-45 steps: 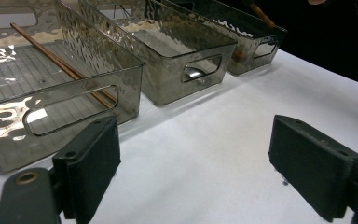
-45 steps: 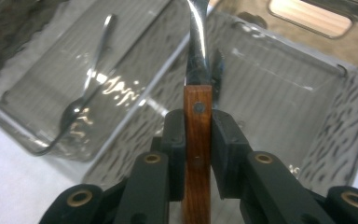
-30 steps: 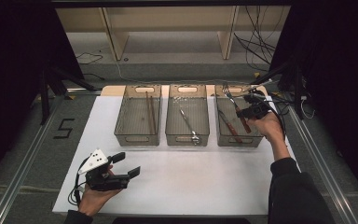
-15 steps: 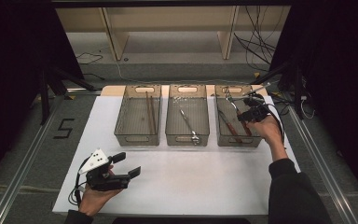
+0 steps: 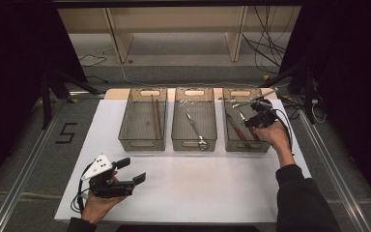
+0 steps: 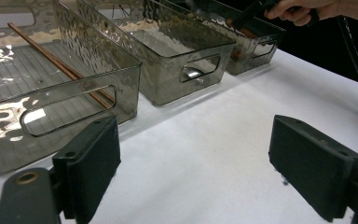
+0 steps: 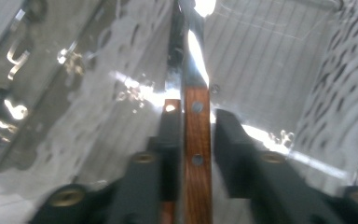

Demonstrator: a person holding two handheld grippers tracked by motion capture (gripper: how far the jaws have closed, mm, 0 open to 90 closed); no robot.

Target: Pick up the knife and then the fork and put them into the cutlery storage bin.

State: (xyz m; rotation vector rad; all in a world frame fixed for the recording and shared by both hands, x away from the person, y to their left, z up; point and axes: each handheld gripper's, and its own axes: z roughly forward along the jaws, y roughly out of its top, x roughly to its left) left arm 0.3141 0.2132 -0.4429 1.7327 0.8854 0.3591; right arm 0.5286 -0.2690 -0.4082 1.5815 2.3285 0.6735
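Observation:
My right gripper (image 5: 254,112) hangs over the right bin (image 5: 265,145), shut on a wooden-handled knife (image 7: 197,140). Its handle with two rivets stands between the jaws, and the shiny blade (image 5: 255,99) sticks out over the bin's far end. Two more wooden-handled knives (image 5: 240,131) lie inside that bin. My left gripper (image 5: 131,172) rests low over the white table (image 5: 212,183) at the front left. It is open (image 6: 193,163) with nothing between its pads.
Three clear grey bins stand in a row at the back of the table. The left bin (image 5: 125,140) holds brown chopsticks (image 5: 154,116). The middle bin (image 5: 193,145) holds a metal utensil (image 5: 195,128). Cables trail at the back right.
My right gripper has sunk a little toward the right bin with the knife in it. The left gripper has stayed still.

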